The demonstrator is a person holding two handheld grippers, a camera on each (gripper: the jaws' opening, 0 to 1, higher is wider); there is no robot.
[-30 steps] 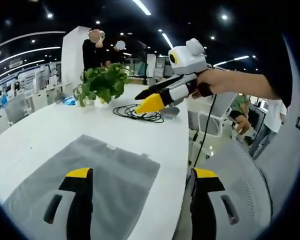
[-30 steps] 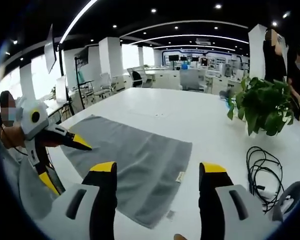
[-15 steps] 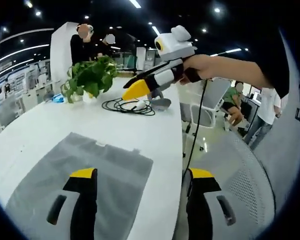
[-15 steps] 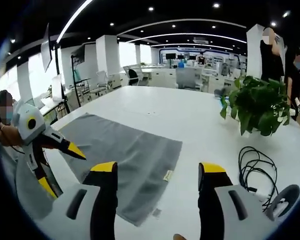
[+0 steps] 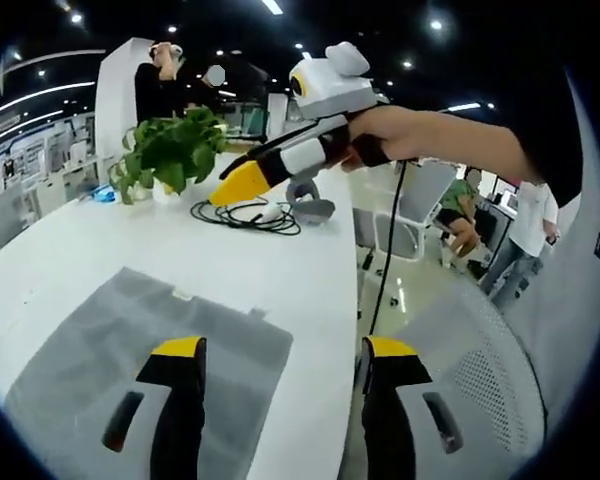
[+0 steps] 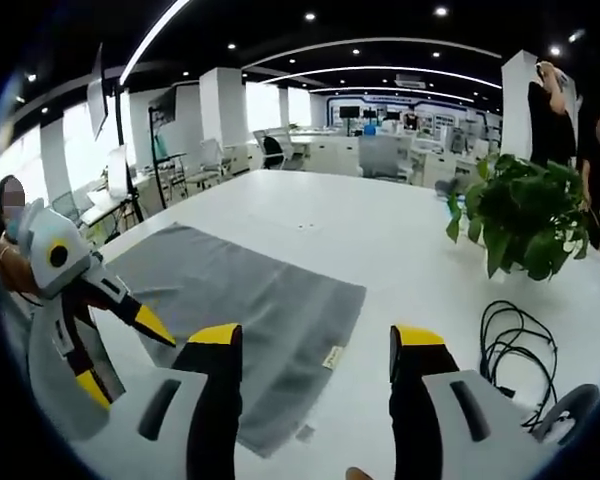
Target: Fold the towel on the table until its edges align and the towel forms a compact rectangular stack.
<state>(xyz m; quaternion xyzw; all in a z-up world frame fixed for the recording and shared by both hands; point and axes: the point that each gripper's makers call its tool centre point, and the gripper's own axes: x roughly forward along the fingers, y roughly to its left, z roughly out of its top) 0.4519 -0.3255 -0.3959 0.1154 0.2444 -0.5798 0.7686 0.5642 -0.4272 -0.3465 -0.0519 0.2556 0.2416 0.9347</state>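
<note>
Meanwhile, the right tongs point(image 5: 242, 180) have dipped lower and drifted leftward in the left gripper view, tips closed to a yellow point above the bare white bench point(image 5: 310, 270). Both sets hold nothing; the left tongs point(image 5: 282, 350) stand apart over the gray towel point(image 6: 245, 300), as do the right tongs in their own view. Soft and matte, the towel lies flat and unfolded, its near edge beside the bench's rim. Beyond it sit a leafy potted plant point(image 6: 525, 215) and a coiled black cable point(image 6: 515, 340), with open tabletop between.
</note>
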